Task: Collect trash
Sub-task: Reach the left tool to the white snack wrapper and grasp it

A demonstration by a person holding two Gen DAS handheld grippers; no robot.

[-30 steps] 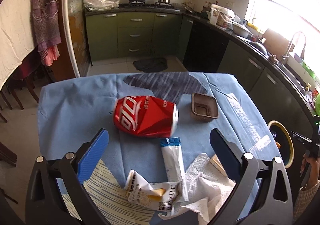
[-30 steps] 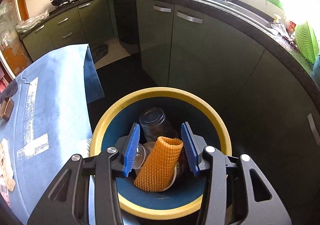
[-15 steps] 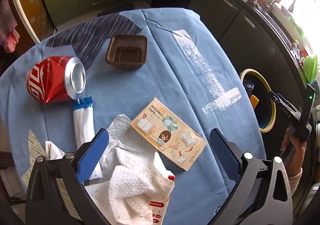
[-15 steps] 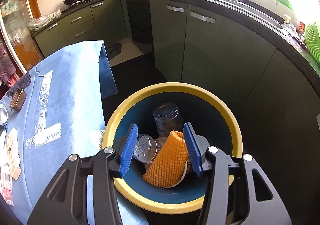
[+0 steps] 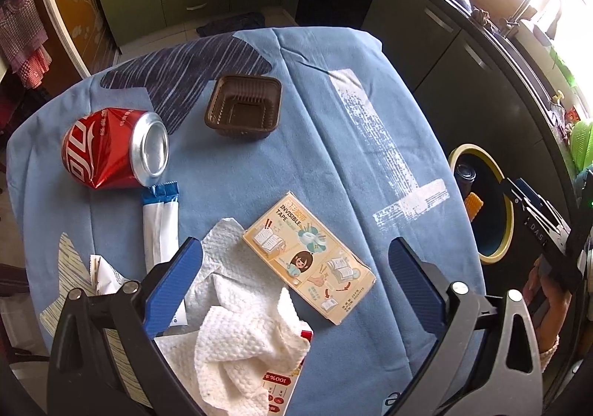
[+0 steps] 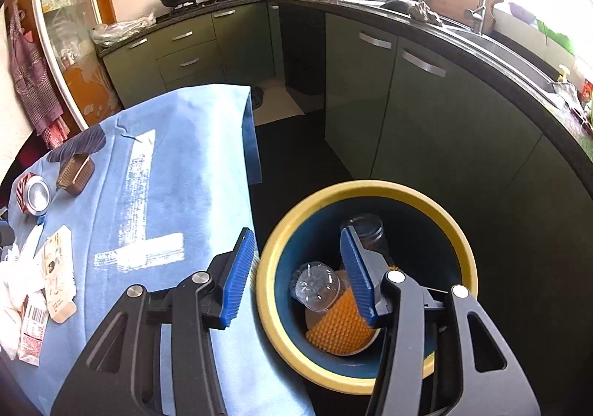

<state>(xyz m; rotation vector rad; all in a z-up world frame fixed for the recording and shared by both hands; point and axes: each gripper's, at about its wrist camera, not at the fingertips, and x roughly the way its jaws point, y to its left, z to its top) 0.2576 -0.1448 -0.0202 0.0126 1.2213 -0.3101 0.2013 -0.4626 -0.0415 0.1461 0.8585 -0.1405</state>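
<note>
Cardboard is what the tape box (image 5: 308,256) at lower centre of the left wrist view looks made of: probably light, fairly stiff, crushable, and best pinched across its narrow width. It is flat and beige, with cartoon printing, lying on the blue tablecloth (image 5: 333,164) just beside a crumpled paper towel (image 5: 237,334). The left gripper (image 5: 294,286) hangs over it, jaws wide and empty. The right gripper (image 6: 296,277) gapes empty above the yellow-rimmed bin (image 6: 459,230), lower right of its view.
</note>
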